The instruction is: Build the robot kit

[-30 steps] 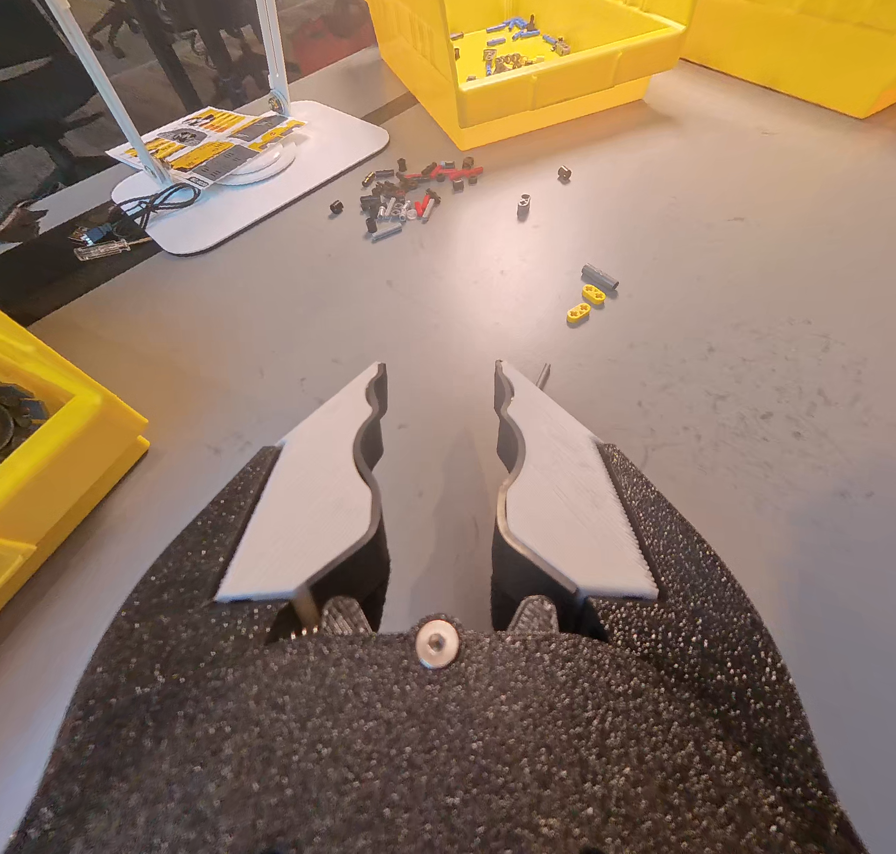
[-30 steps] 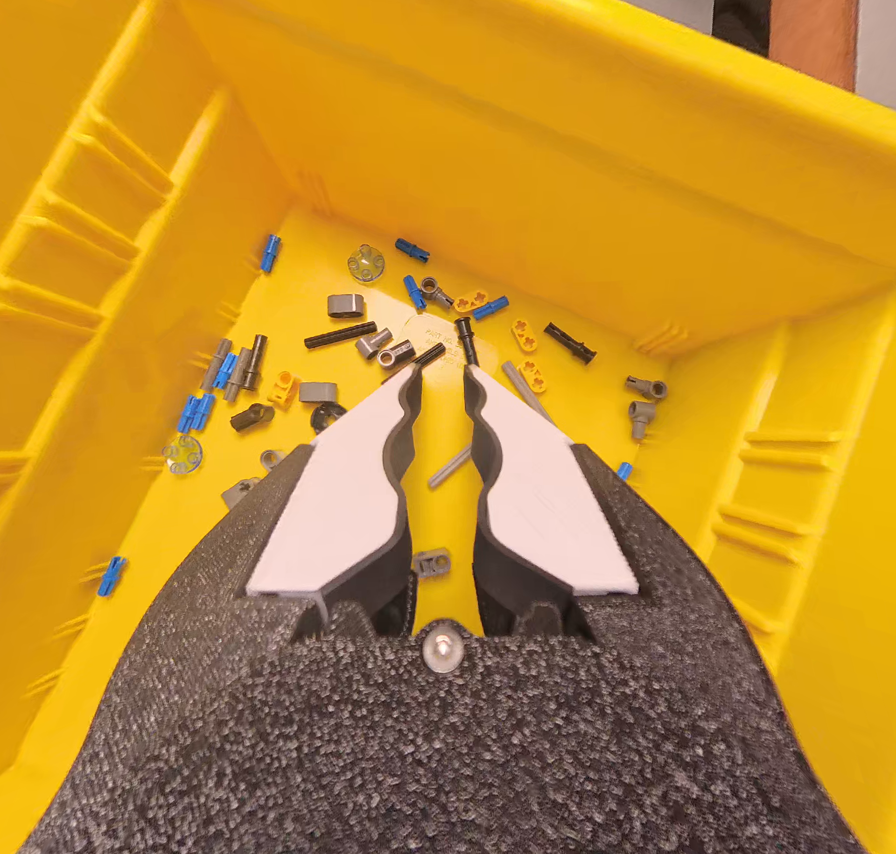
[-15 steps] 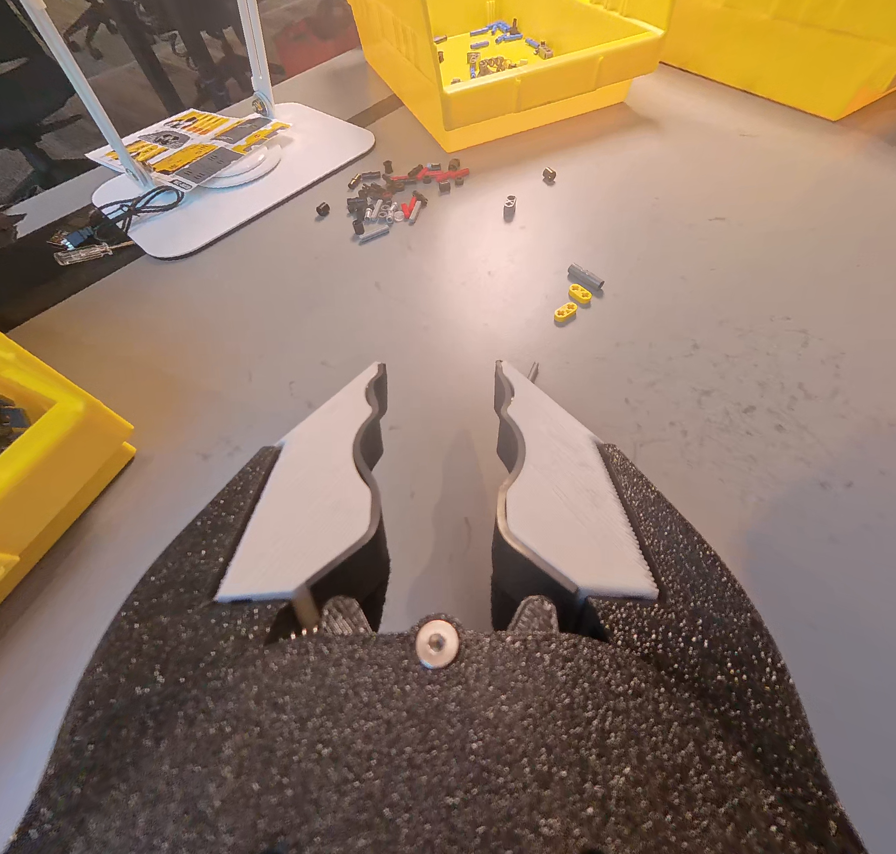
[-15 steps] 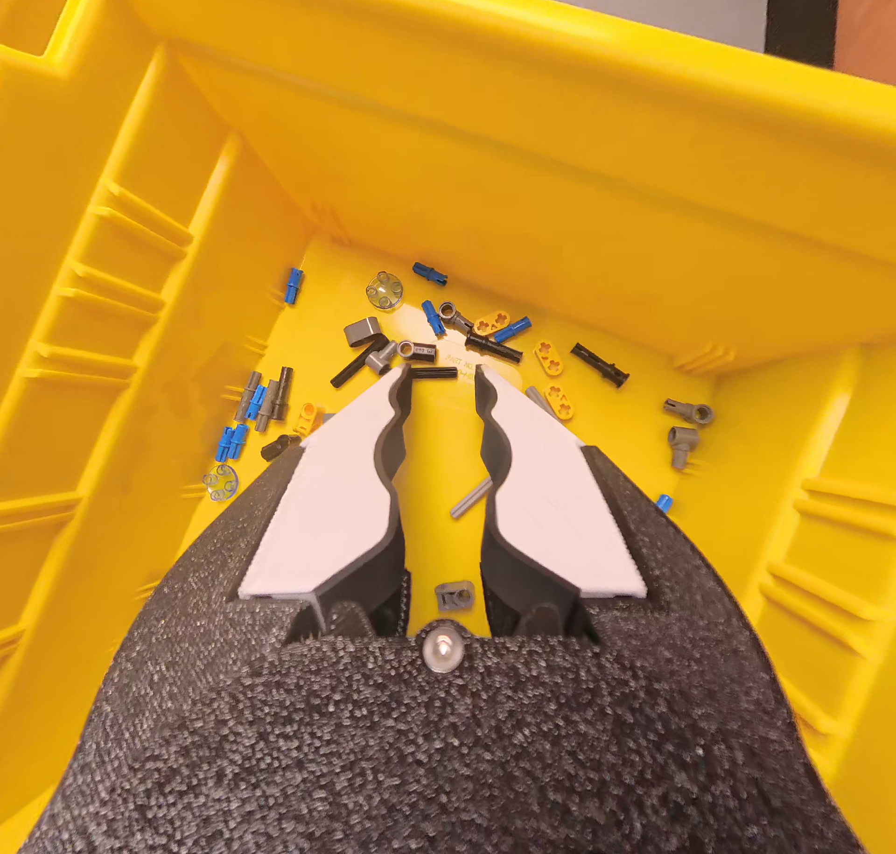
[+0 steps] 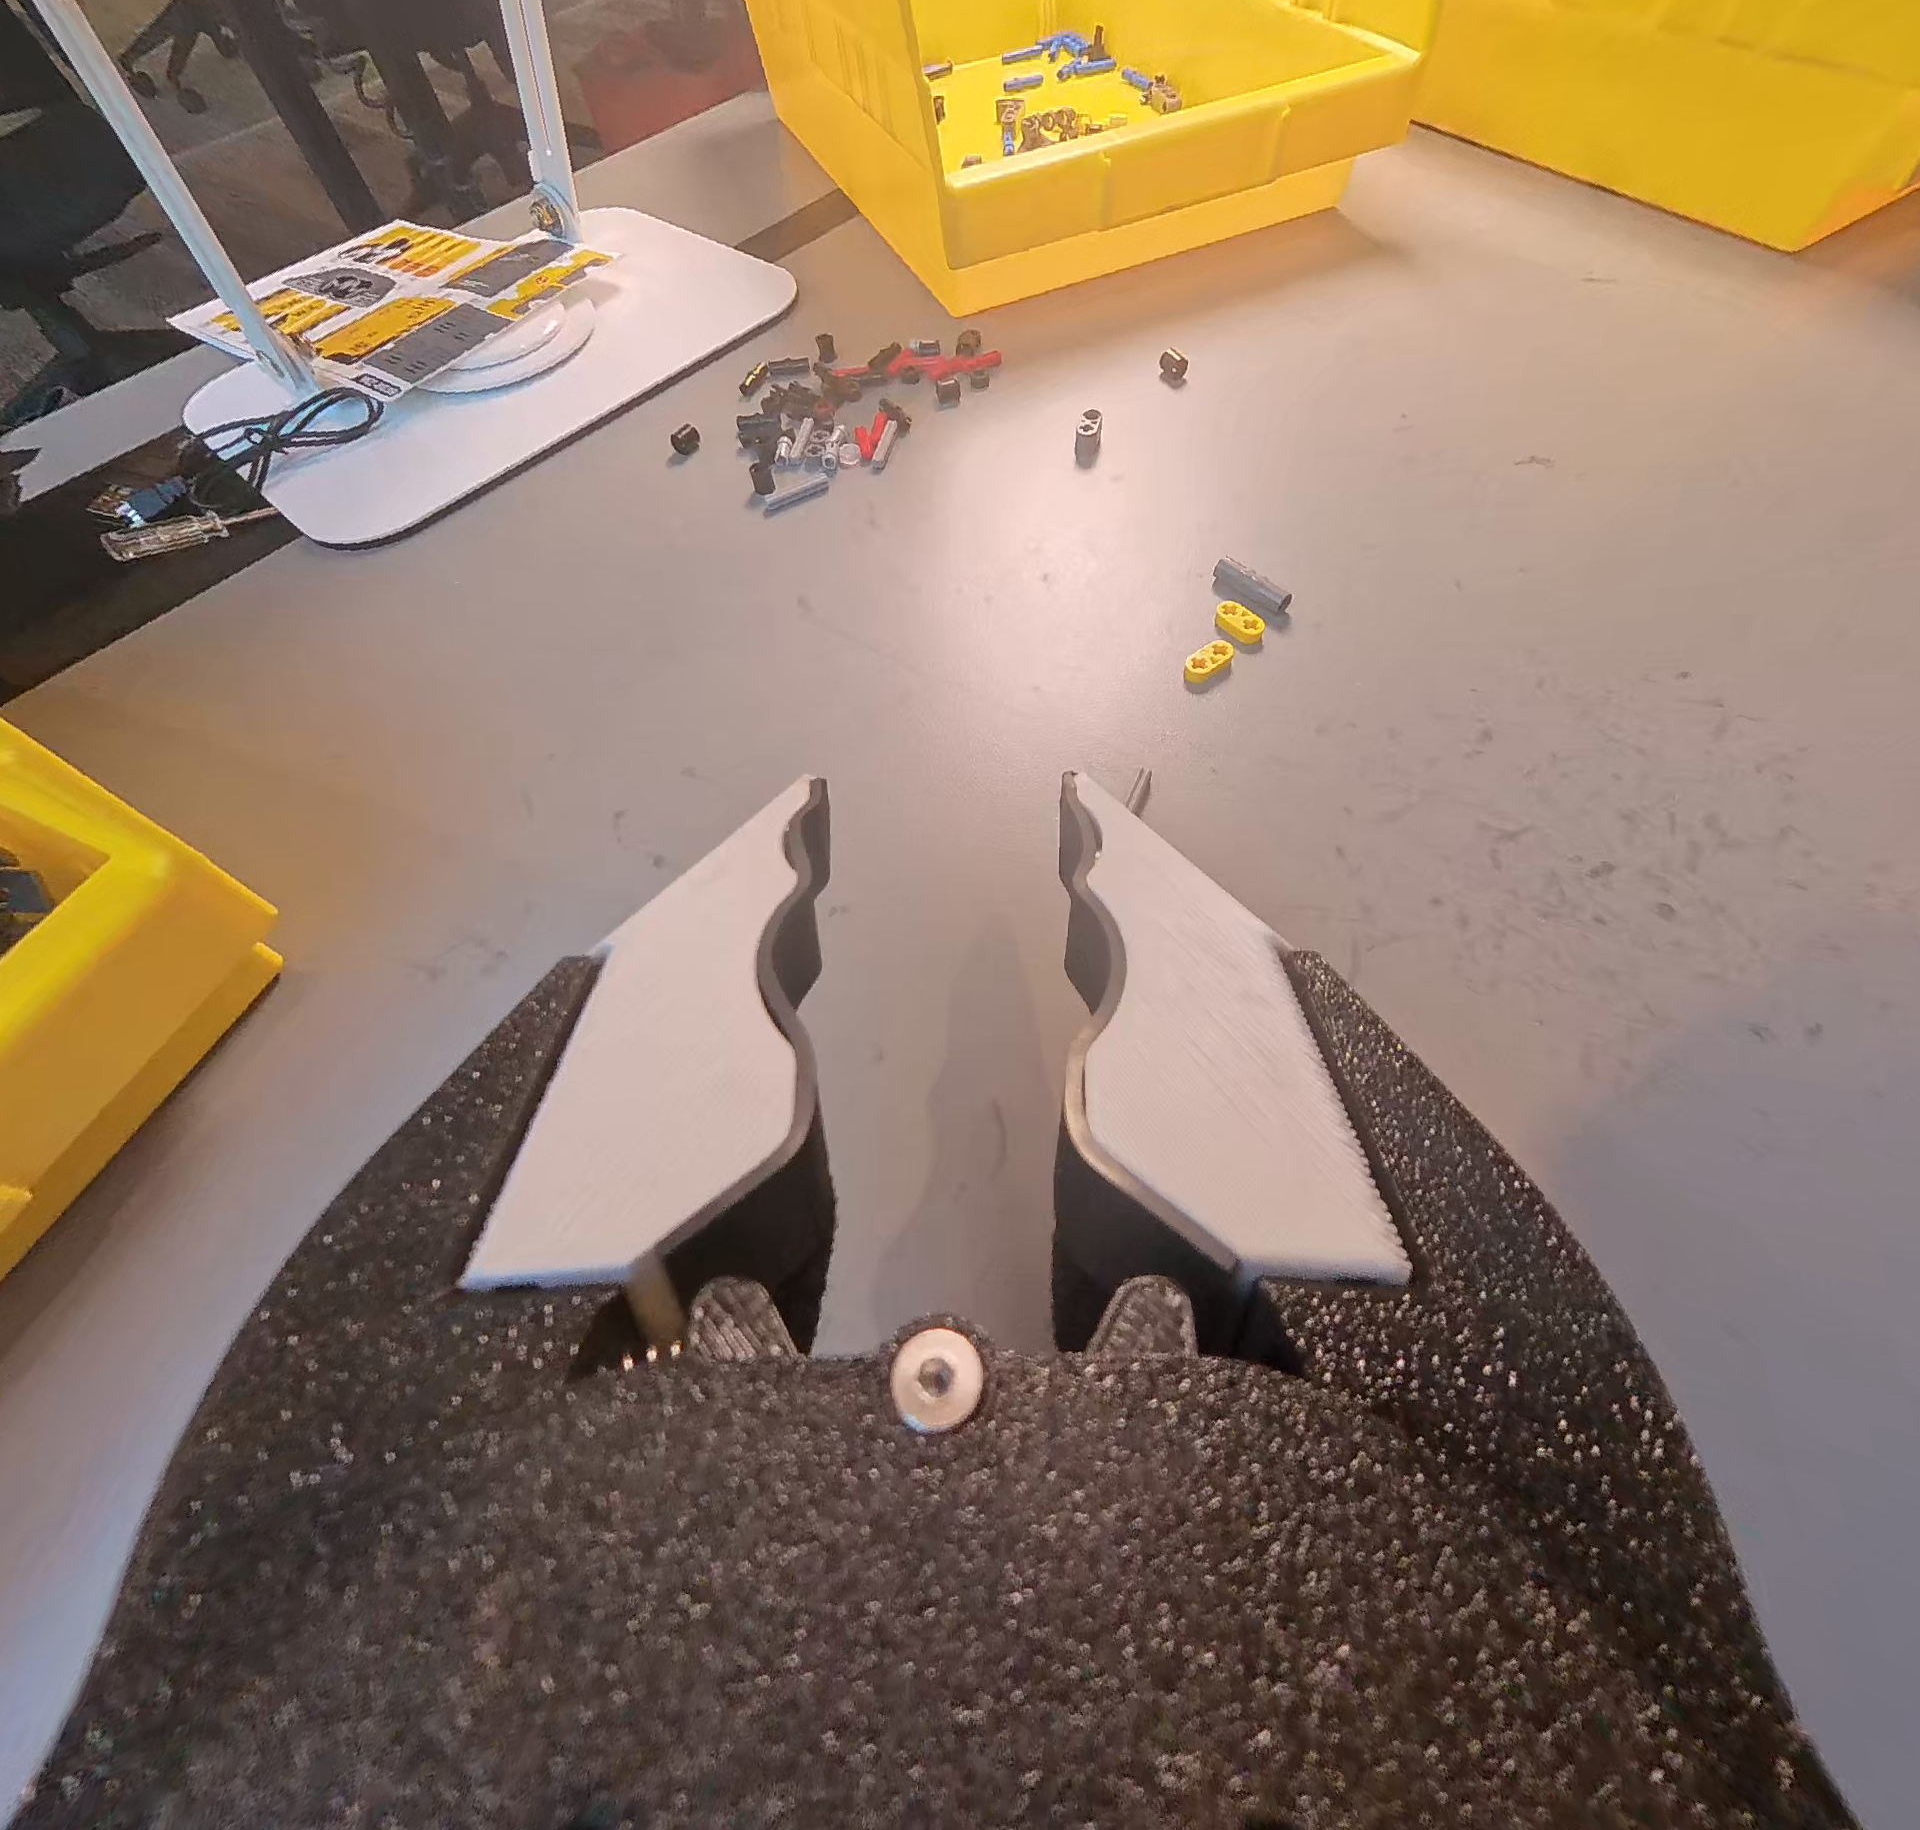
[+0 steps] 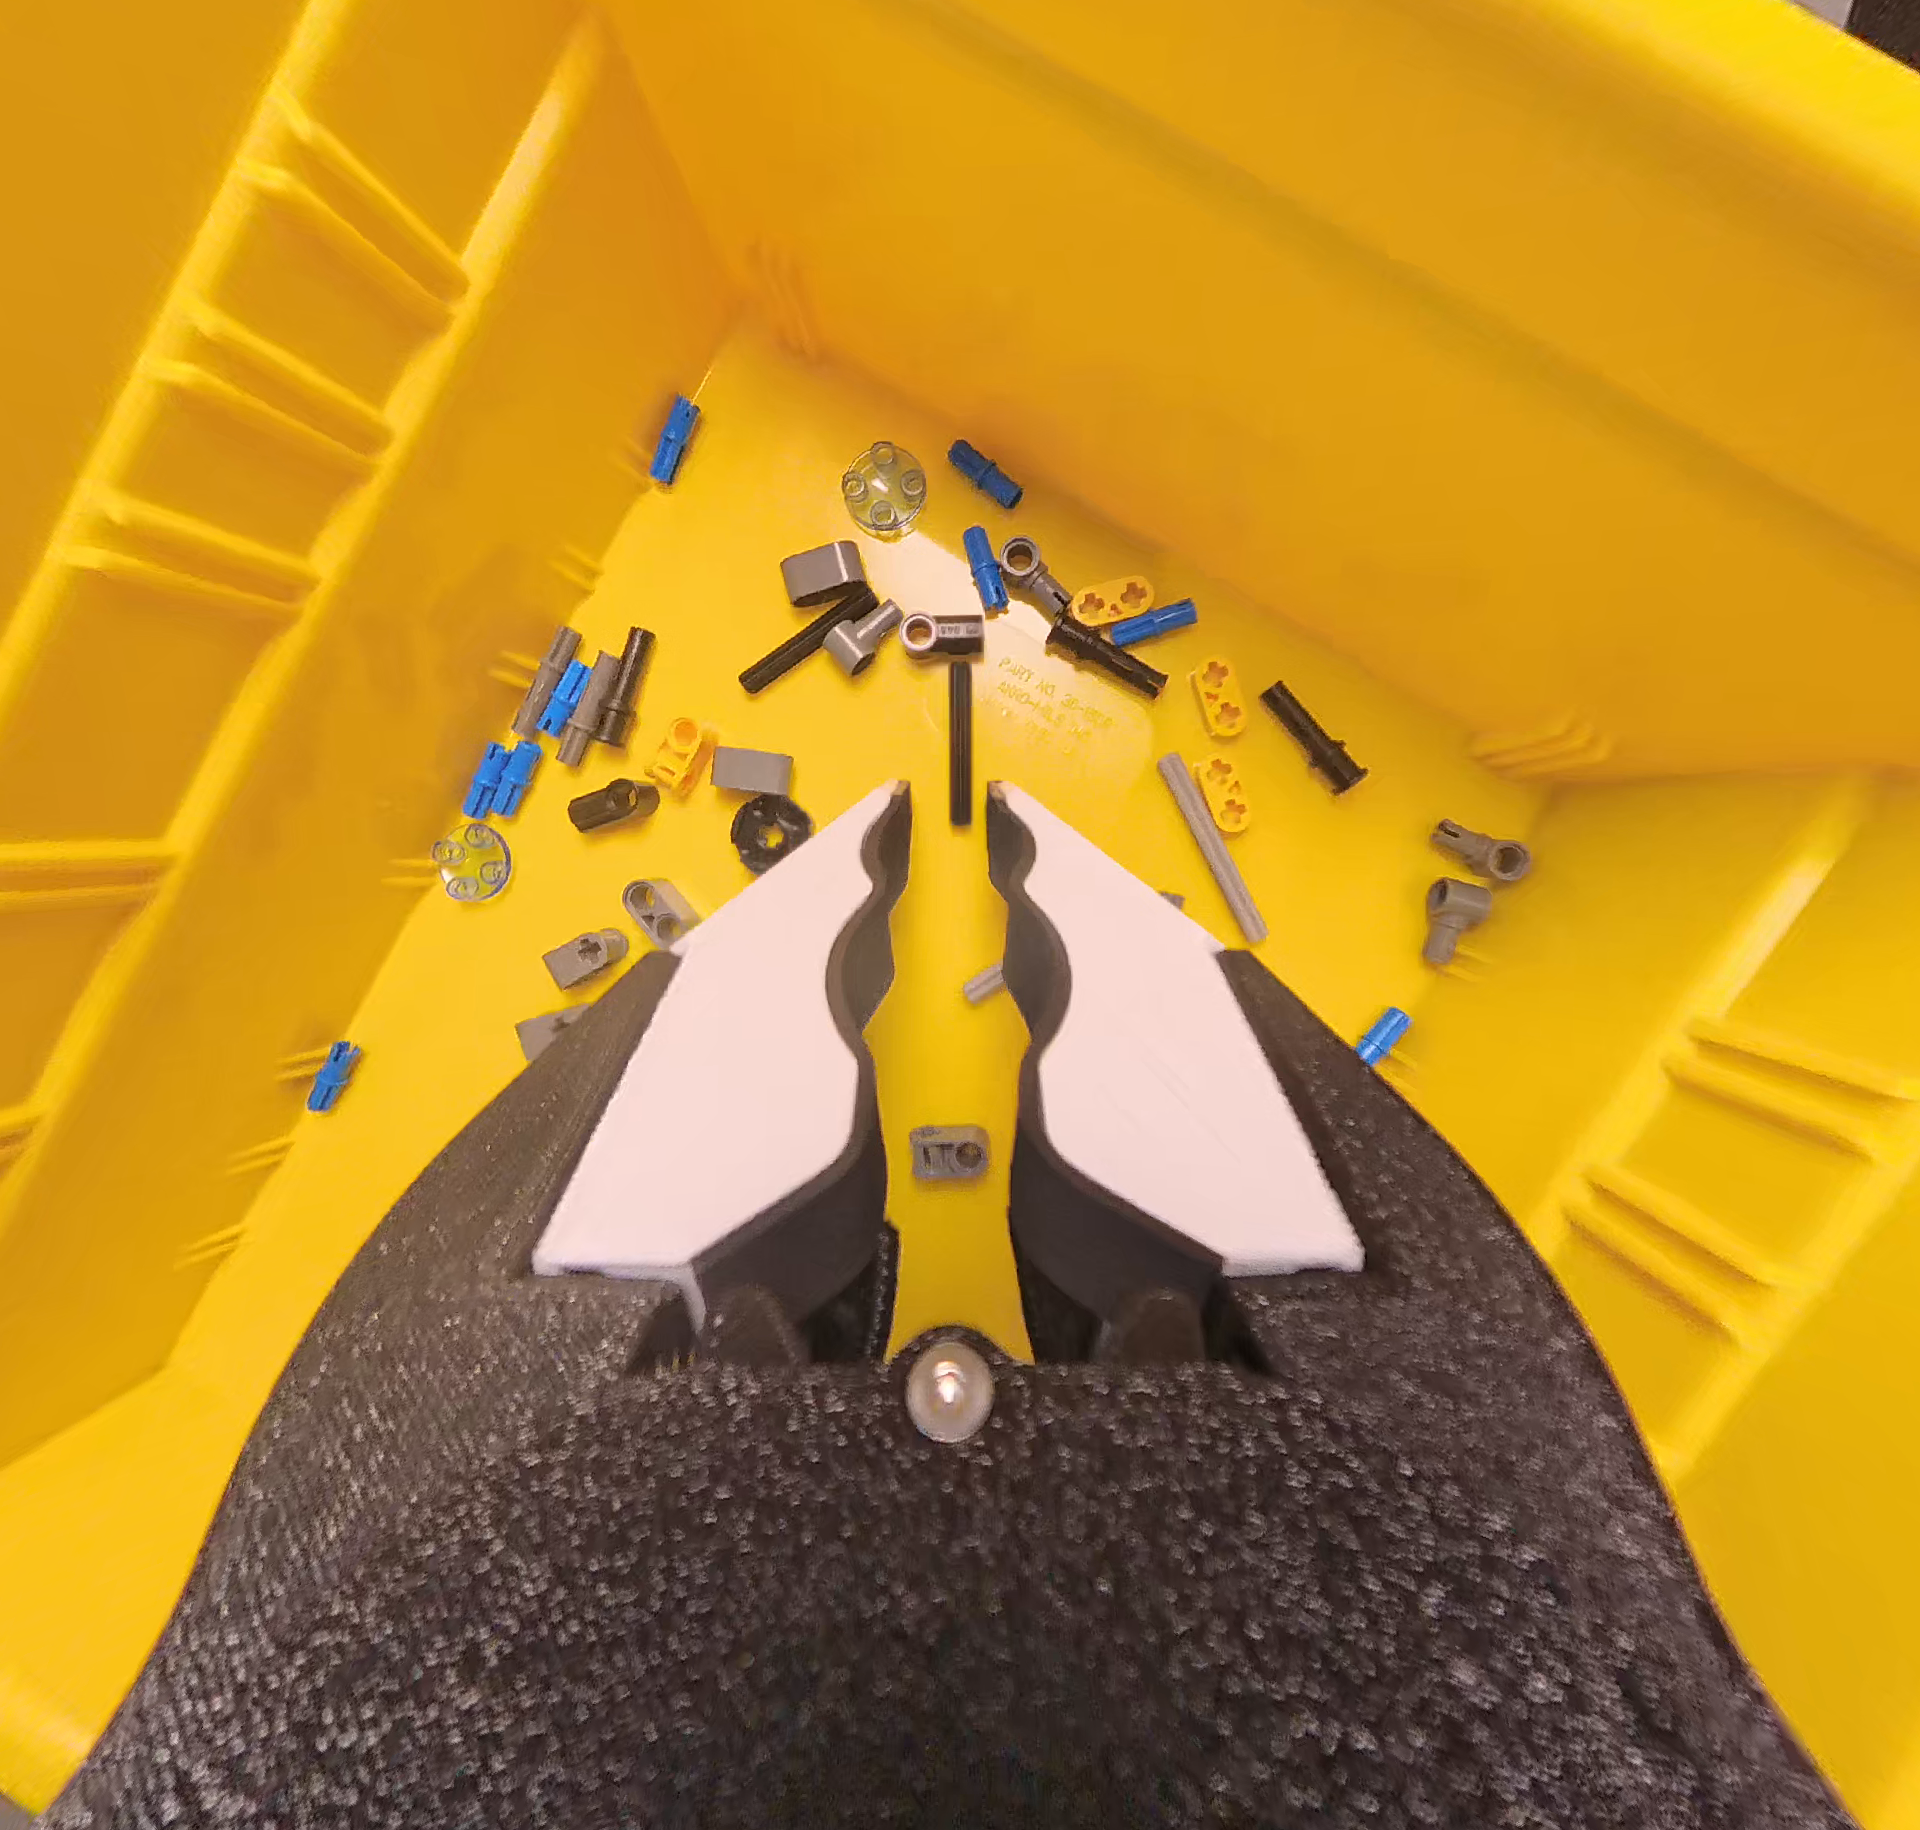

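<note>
Left gripper (image 5: 943, 793): jaws apart, empty, over the bare grey tabletop (image 5: 1455, 949).
Ahead of it: two small yellow plastic links (image 5: 1226, 637) beside a dark grey plastic tube (image 5: 1252, 583).
Right gripper (image 6: 948, 791): jaws parted, gripping nothing, low inside the yellow plastic bin (image 6: 1195, 222).
Nearest piece: thin black plastic axle (image 6: 959, 741), its near end between the fingertips, untouched.

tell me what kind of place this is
Probably a workbench for sorting small toy building parts: a scuffed grey tabletop, open yellow plastic bins, and a loose pile of black, red and grey plastic pins.
</note>
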The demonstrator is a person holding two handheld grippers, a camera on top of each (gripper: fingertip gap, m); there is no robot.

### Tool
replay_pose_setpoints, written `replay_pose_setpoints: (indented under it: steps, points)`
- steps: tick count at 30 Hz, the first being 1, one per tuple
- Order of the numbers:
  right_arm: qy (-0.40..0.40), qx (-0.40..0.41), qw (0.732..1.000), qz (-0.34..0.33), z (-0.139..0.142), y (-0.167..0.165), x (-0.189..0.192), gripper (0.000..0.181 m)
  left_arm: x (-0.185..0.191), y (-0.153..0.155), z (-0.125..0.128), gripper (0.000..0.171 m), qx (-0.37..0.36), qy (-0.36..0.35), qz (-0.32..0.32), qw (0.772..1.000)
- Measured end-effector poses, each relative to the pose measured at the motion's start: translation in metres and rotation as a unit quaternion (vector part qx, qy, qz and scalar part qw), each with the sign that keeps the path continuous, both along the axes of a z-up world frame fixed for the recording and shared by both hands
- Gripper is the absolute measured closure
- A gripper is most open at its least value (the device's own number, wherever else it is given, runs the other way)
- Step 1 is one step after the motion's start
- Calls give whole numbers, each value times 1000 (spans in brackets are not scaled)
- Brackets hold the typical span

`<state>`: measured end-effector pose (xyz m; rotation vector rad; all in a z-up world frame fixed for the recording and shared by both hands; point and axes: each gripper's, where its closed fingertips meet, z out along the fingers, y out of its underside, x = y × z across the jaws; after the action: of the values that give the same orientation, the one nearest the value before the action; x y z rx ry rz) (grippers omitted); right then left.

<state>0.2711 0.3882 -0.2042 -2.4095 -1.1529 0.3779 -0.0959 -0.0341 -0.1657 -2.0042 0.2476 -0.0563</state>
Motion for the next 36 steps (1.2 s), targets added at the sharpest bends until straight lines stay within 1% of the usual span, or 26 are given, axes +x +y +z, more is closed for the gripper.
replay_pose_setpoints:
  steps: [4, 7, 8, 9, 11, 13, 15, 16, 17, 19, 20, 22, 23, 24, 25, 26, 27, 30, 33, 36]
  points:
    - [3, 22, 999, 30, 6, 1, -2, 159, 0, 0, -1, 128, -3, 2, -1, 1000]
    - [-20, 20, 999, 31, 0, 1, 0, 160, 1, 0, -1, 128, -2, 4, -2, 1000]
    - [-28, 17, 999, 30, -4, 1, 1, 161, 1, 0, -1, 128, -2, 4, -2, 1000]
    - [-15, 15, 999, 30, -2, 1, -2, 169, 1, 0, -1, 128, -2, 4, -2, 1000]
    - [-4, 10, 999, 31, -3, -1, -4, 177, 1, 0, -1, 128, -1, 4, -1, 1000]
    - [-8, 20, 999, 36, -3, -1, -3, 177, 0, 0, -1, 128, -2, 4, 0, 1000]
    - [-20, 52, 998, 41, 2, 2, -1, 178, 0, 0, -1, 128, -1, 6, 1, 1000]
    - [-2, 65, 997, 43, 12, 0, -6, 178, 0, 0, 0, 128, 0, 6, 1, 1000]
    - [32, 82, 995, 41, 29, -3, -15, 178, 0, -1, 0, 128, 1, 6, 2, 1000]
    - [109, 143, 982, 60, 82, -18, -40, 178, -1, -1, 0, 128, 2, 5, 3, 1000]
    - [141, 173, 971, 83, 110, -34, -56, 178, -1, -1, 0, 128, 2, 3, 4, 1000]
    - [184, 213, 947, 153, 154, -82, -93, 178, -2, 0, 0, 128, 1, 2, 4, 1000]
    - [194, 226, 934, 199, 167, -112, -112, 178, -2, 0, 0, 128, 0, 2, 4, 1000]
    - [193, 232, 920, 251, 173, -144, -131, 178, -1, 1, 0, 128, 0, 3, 3, 1000]
    - [188, 230, 906, 303, 171, -176, -149, 178, -1, 1, 0, 128, 0, 4, 2, 1000]
    - [183, 222, 892, 349, 165, -206, -166, 178, 0, 0, 0, 128, 0, 6, 0, 1000]
    - [176, 203, 880, 392, 152, -236, -181, 178, 1, 0, 0, 128, 1, 6, -2, 1000]
    - [159, 133, 845, 492, 99, -311, -216, 178, 3, -2, 3, 128, 6, 10, -4, 1000]
    - [146, 82, 819, 549, 50, -362, -238, 177, 1, -3, 9, 128, 17, 9, -1, 1000]
    - [135, 59, 805, 575, 22, -393, -253, 177, -1, -5, 14, 128, 25, 4, 1, 1000]
